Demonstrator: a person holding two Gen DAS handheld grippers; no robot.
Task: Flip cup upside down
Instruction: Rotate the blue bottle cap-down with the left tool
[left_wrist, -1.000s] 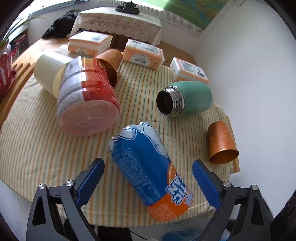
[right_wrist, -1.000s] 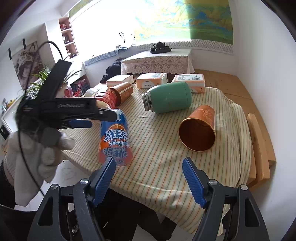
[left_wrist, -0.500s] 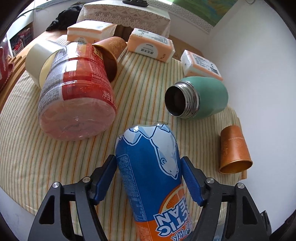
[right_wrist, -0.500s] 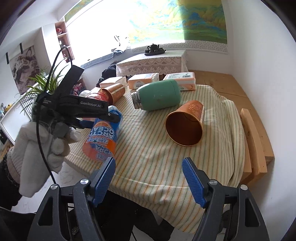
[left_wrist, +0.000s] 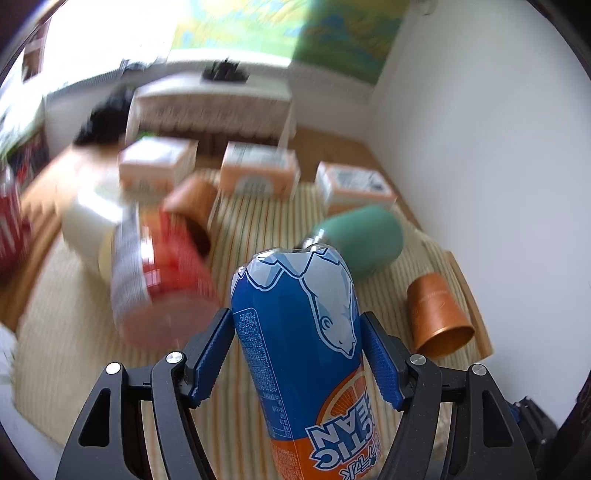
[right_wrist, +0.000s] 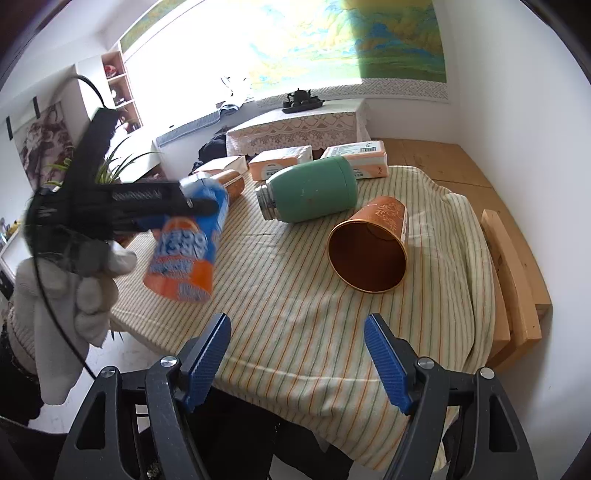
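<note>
A tall blue and orange cup (left_wrist: 299, 350) with a polar bear print sits between the blue pads of my left gripper (left_wrist: 295, 332), which is shut on its sides. In the right wrist view the same cup (right_wrist: 184, 240) hangs tilted above the table's left edge, clear of the cloth, its orange end pointing down towards me. A gloved hand (right_wrist: 74, 288) holds that gripper. My right gripper (right_wrist: 295, 332) stands open over the near edge of the striped tablecloth (right_wrist: 288, 295), with nothing between its fingers.
A copper cup (right_wrist: 373, 243) lies on its side with its mouth towards me, beside a green flask (right_wrist: 310, 199), also lying down. A red-labelled jar (left_wrist: 155, 280), a second copper cup (left_wrist: 192, 206) and orange boxes (right_wrist: 280, 164) fill the far side. A wooden bench (right_wrist: 513, 280) stands on the right.
My left gripper closed on the blue and orange cup, then lifted it off the cloth and tilted it. The right gripper edged closer to the table and stayed open.
</note>
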